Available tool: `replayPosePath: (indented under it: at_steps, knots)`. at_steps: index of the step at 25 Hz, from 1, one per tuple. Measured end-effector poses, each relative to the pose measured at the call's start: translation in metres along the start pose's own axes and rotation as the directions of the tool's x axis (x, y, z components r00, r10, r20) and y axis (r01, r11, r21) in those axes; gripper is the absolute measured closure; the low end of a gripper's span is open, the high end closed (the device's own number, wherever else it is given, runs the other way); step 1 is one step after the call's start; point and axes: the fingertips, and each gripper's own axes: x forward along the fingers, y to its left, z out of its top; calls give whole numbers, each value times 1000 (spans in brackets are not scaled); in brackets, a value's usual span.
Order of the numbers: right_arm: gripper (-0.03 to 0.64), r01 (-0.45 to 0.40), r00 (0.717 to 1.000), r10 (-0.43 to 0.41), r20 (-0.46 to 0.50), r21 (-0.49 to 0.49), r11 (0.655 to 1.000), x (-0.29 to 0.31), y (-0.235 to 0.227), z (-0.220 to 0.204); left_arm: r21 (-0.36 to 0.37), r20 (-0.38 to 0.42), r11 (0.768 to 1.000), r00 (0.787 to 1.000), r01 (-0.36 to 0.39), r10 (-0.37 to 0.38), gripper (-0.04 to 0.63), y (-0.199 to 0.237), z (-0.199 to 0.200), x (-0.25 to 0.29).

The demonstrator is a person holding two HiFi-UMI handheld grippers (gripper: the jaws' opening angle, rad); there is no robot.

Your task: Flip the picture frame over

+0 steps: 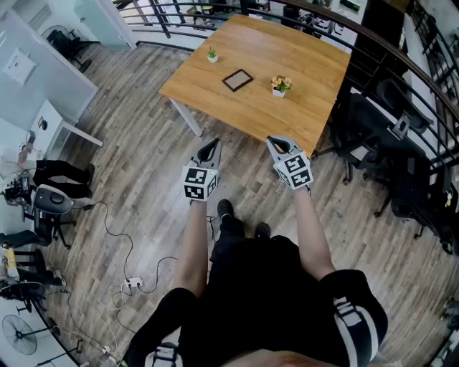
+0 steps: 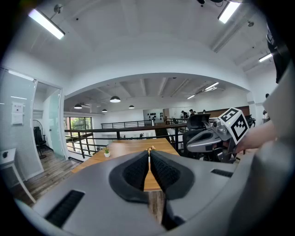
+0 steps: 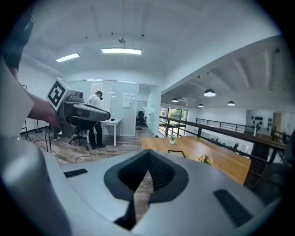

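A small dark picture frame (image 1: 237, 79) lies flat near the middle of the wooden table (image 1: 215, 100); in the right gripper view the picture frame (image 3: 176, 152) shows as a thin dark outline. Both grippers hang in the air in front of the table's near edge, well short of the frame. My left gripper (image 1: 210, 148) is shut with nothing between its jaws, and so is my right gripper (image 1: 275, 144). In the left gripper view the left gripper (image 2: 149, 152) has its pads pressed together, pointing at the table (image 2: 122, 150). The right gripper (image 3: 148, 155) is likewise shut and empty.
A small green plant (image 1: 212, 54) stands at the table's far left and a flower pot (image 1: 280, 85) right of the frame. Black office chairs (image 1: 373, 136) stand at the right. Railings (image 1: 179, 14) run behind the table. A person (image 3: 96, 119) stands at a white desk (image 3: 108, 123). Cables (image 1: 125, 265) lie on the floor.
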Motion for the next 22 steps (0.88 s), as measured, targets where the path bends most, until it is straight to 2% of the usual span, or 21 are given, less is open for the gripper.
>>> replayPosePath:
  at_steps: [8, 22]
  knots:
    - [609, -7, 1000, 7, -4, -24, 1000, 1, 5, 0, 0, -8, 1000, 1000, 6, -6, 568, -3, -7, -3]
    - [609, 2, 1000, -3, 26, 34, 999, 16, 12, 14, -1, 4, 1000, 1000, -12, 12, 568, 18, -2, -12]
